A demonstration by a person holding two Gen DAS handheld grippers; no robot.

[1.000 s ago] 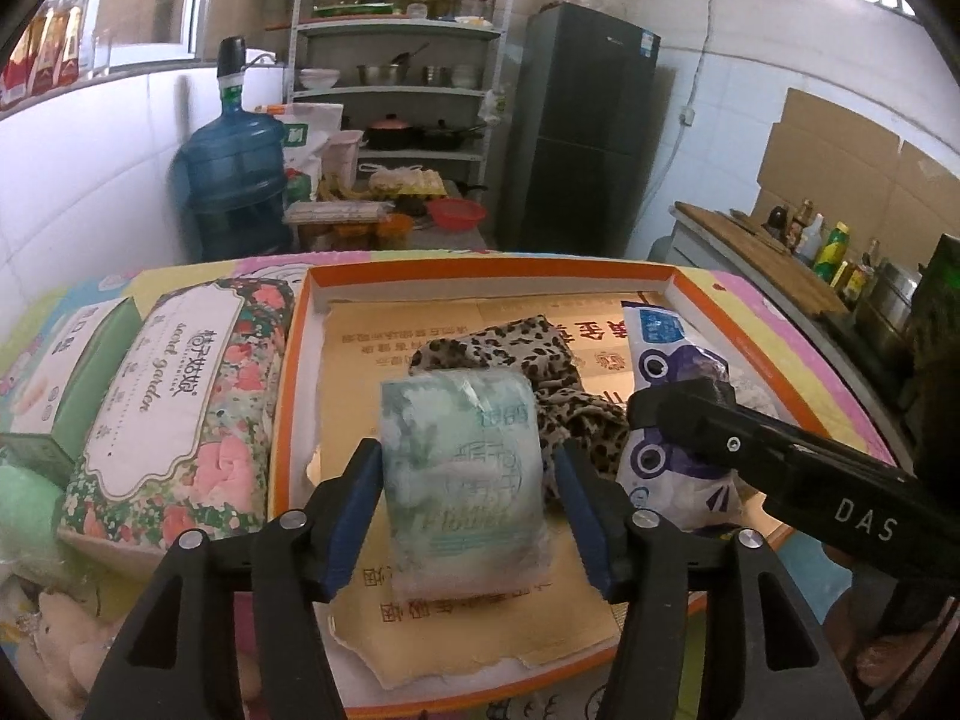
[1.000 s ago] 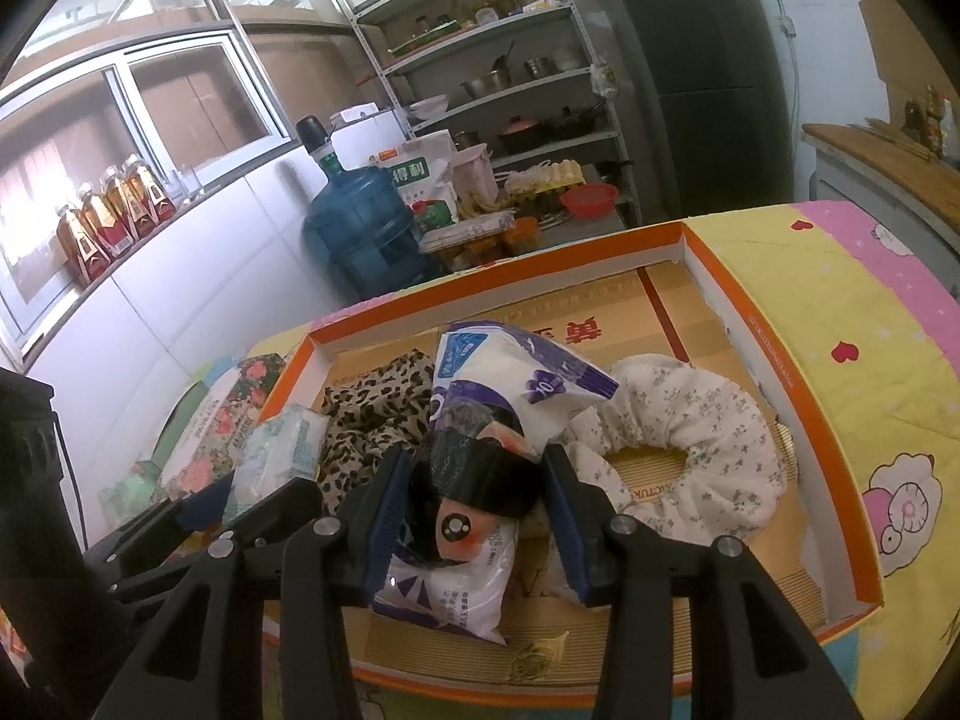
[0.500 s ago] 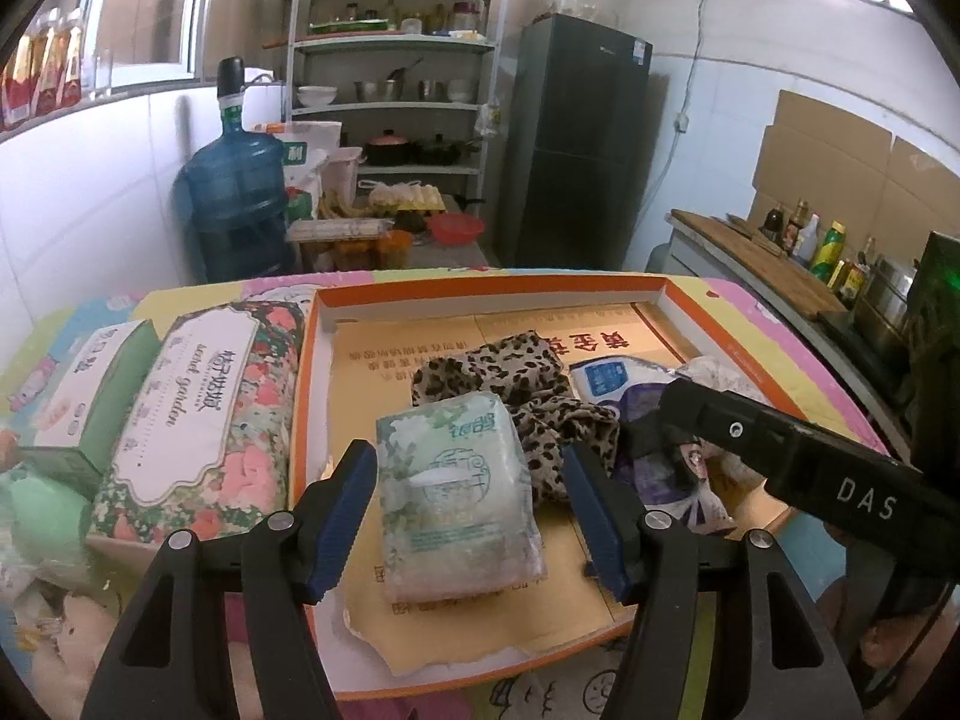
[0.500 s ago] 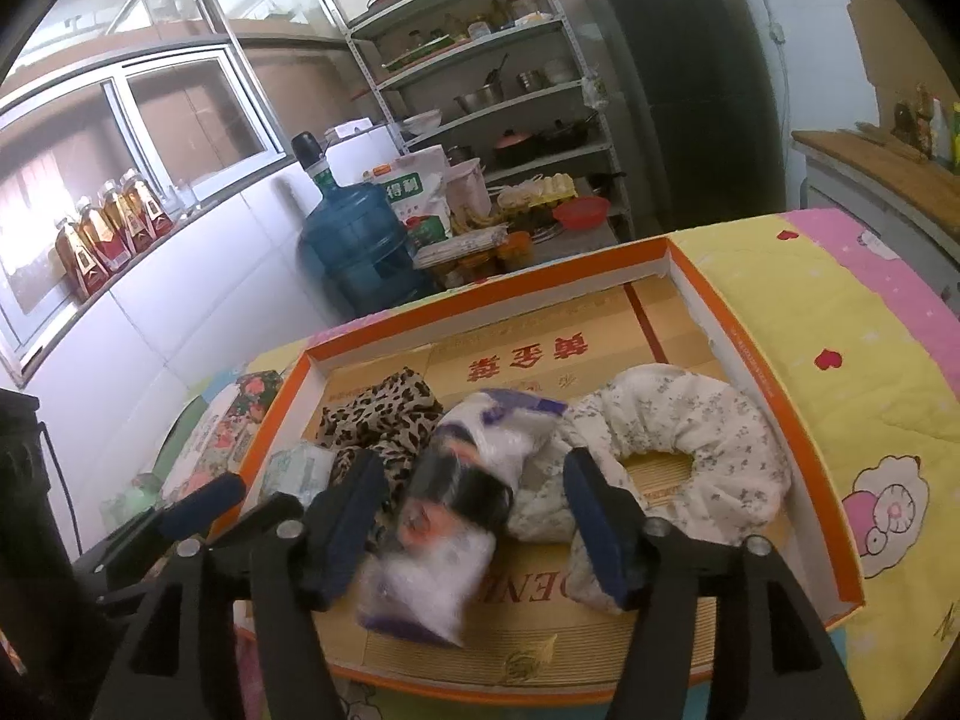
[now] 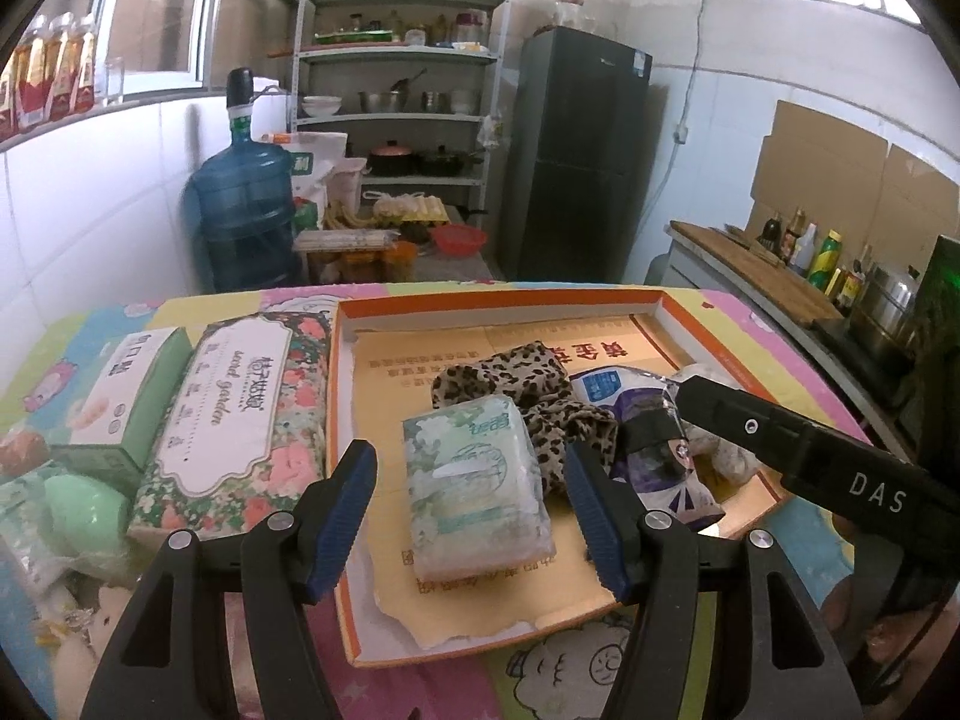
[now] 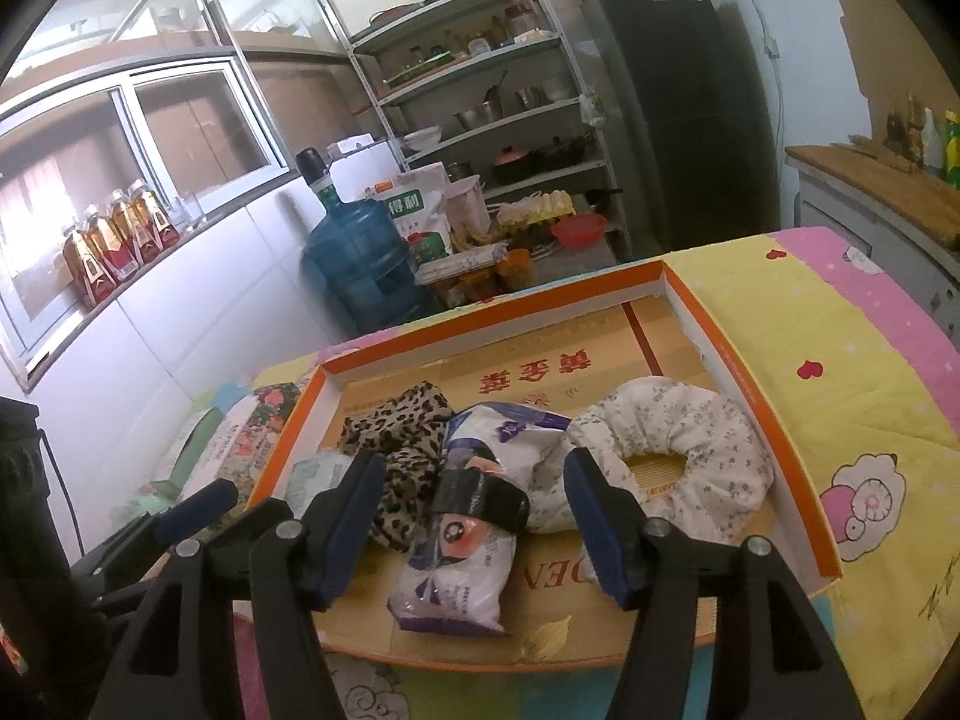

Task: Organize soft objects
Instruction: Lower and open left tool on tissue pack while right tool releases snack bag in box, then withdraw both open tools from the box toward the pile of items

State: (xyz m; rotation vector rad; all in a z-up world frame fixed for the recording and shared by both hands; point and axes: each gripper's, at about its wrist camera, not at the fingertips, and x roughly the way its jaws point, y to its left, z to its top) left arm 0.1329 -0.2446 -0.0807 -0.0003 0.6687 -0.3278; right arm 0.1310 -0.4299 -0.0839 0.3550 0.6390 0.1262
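Your left gripper (image 5: 471, 525) sat open around the tissue pack (image 5: 477, 492), not touching. Right gripper (image 6: 474, 531) was open too, clear of the plastic bag (image 6: 465, 558) in the tray (image 6: 774, 420).

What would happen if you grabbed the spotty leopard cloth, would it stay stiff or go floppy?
Probably floppy: the leopard cloth lies crumpled in folds in the orange tray. It likely weighs little and won't roll. It might drag along the green tissue pack beside it.

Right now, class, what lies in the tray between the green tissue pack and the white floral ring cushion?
Leopard-print cloth and a white-purple plastic packet lie between tissue pack and ring cushion, clearest in the right wrist view.
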